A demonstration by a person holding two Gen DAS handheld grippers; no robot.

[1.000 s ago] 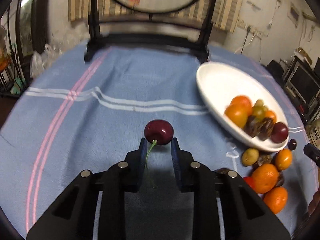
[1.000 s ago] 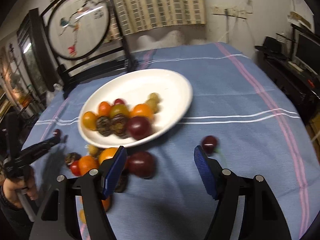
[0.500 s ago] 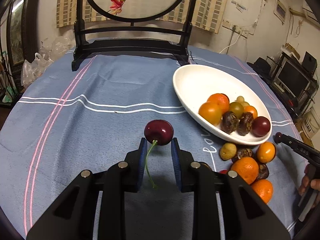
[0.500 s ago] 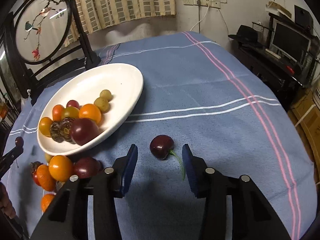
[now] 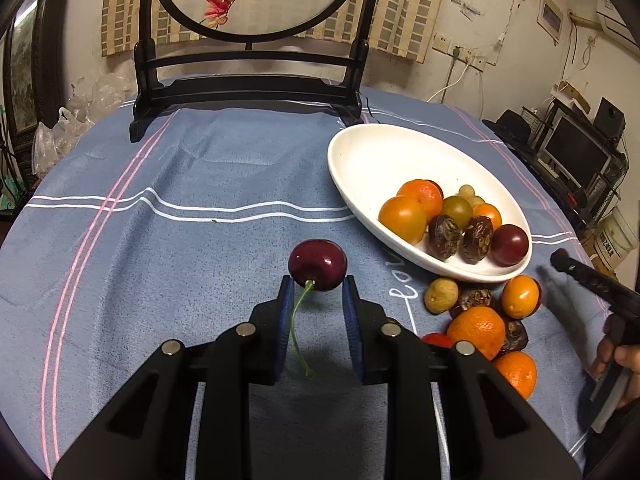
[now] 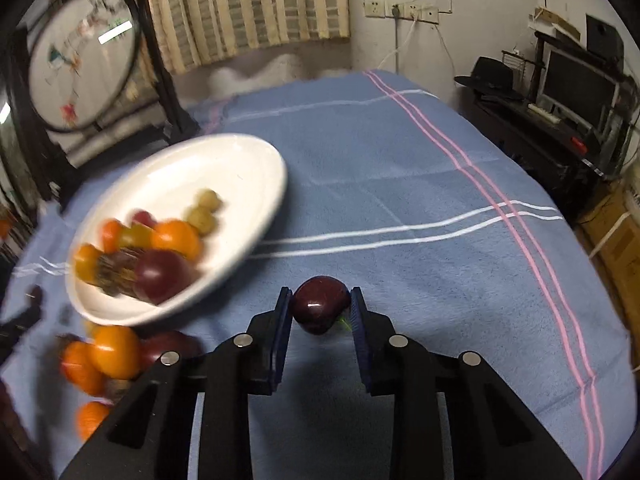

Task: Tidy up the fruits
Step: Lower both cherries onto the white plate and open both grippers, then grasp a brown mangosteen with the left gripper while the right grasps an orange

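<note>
My left gripper (image 5: 316,292) is shut on a dark red cherry (image 5: 318,265), held just above the blue cloth with its green stem hanging between the fingers. My right gripper (image 6: 320,304) is closing its jaws on a second dark cherry (image 6: 320,310) lying on the cloth, and both pads touch its sides. A white oval plate (image 5: 372,156) (image 6: 224,168) holds orange, green and dark fruits. A loose pile of fruit (image 5: 476,326) (image 6: 114,352) lies against the plate's near edge. In the left wrist view, the right gripper's tip and a hand (image 5: 622,356) show at the right edge.
A round painted screen on a black stand (image 5: 248,92) (image 6: 80,72) stands at the far side of the table. Plastic bags (image 5: 60,136) lie off the left edge. A dark shelf with a monitor (image 6: 576,84) sits to the right of the table.
The right gripper's jaws came from wide apart to touching the cherry, after swinging right from the fruit pile. The left gripper kept its cherry and barely moved.
</note>
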